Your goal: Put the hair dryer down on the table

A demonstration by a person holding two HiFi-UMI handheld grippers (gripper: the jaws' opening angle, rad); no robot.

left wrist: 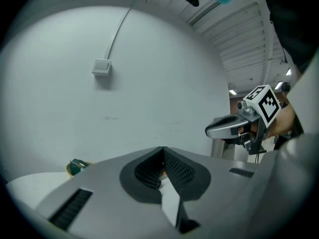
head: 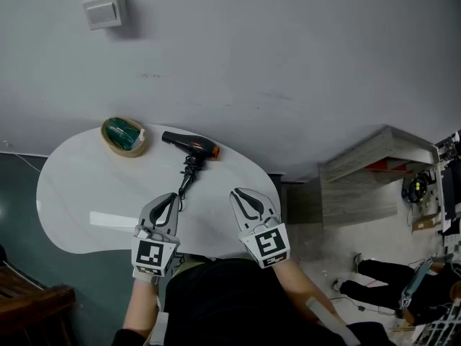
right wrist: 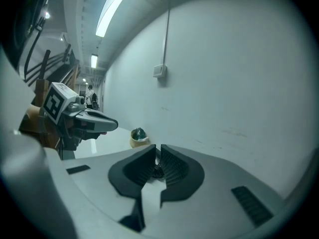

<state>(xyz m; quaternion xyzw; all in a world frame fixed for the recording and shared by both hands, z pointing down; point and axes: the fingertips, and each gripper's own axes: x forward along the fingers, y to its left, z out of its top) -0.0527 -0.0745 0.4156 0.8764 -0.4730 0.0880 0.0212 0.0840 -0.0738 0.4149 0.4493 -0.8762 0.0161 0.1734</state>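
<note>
Plainly, the hair dryer [head: 191,147] lay on its side on the white, rounded surface [head: 79,207]. It sat near the far edge, at about twelve o'clock from the two grippers, with its orange end turned to three o'clock and its dark cord [head: 189,177] trailing toward six o'clock. A tan bowl [head: 124,136] with something green in it sat near the dryer at ten o'clock, apart from it. Over the near edge, the left gripper [head: 170,200] had its jaws pressed fully together on nothing. Beside it the right gripper [head: 243,197] was closed to a hairline slit, equally empty. Neither touched the dryer. A pale grey wall [head: 288,49] rose directly behind the surface, carrying a white switch box [head: 105,9] at eleven o'clock and a thin conduit [left wrist: 119,29] running up from it. Dark teal floor [head: 21,186] showed at nine o'clock, and the corner of a wooden bench [head: 29,301] at eight o'clock. At three o'clock stood a pale, stepped wooden unit [head: 374,171], with cluttered lighter floor beyond it at four o'clock. Strip lights [right wrist: 112,9] ran along the ceiling.
</note>
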